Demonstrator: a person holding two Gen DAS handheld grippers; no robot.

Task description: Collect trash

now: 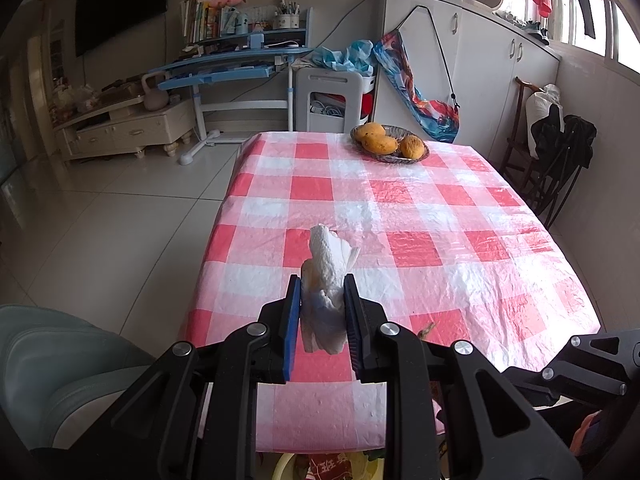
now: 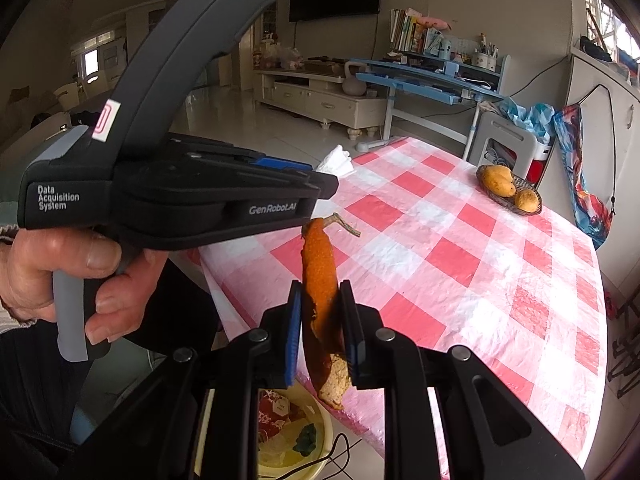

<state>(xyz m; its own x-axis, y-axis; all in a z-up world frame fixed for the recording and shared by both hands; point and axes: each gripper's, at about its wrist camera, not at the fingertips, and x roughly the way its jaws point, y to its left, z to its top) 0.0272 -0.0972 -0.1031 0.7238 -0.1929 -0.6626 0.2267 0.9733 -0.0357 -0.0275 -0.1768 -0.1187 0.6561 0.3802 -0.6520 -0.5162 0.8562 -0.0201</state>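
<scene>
On the black body of the left gripper (image 2: 320, 184), seen from the right wrist camera, white print reads "Data Acquisition System" at its rear — and "GenRobot.AI" further forward on its side. A pink-and-white sticker (image 2: 105, 120) sits on its handle; its mark is too small to read. Red packaging in the yellow bin (image 1: 326, 466) carries Chinese characters — illegible here.
</scene>
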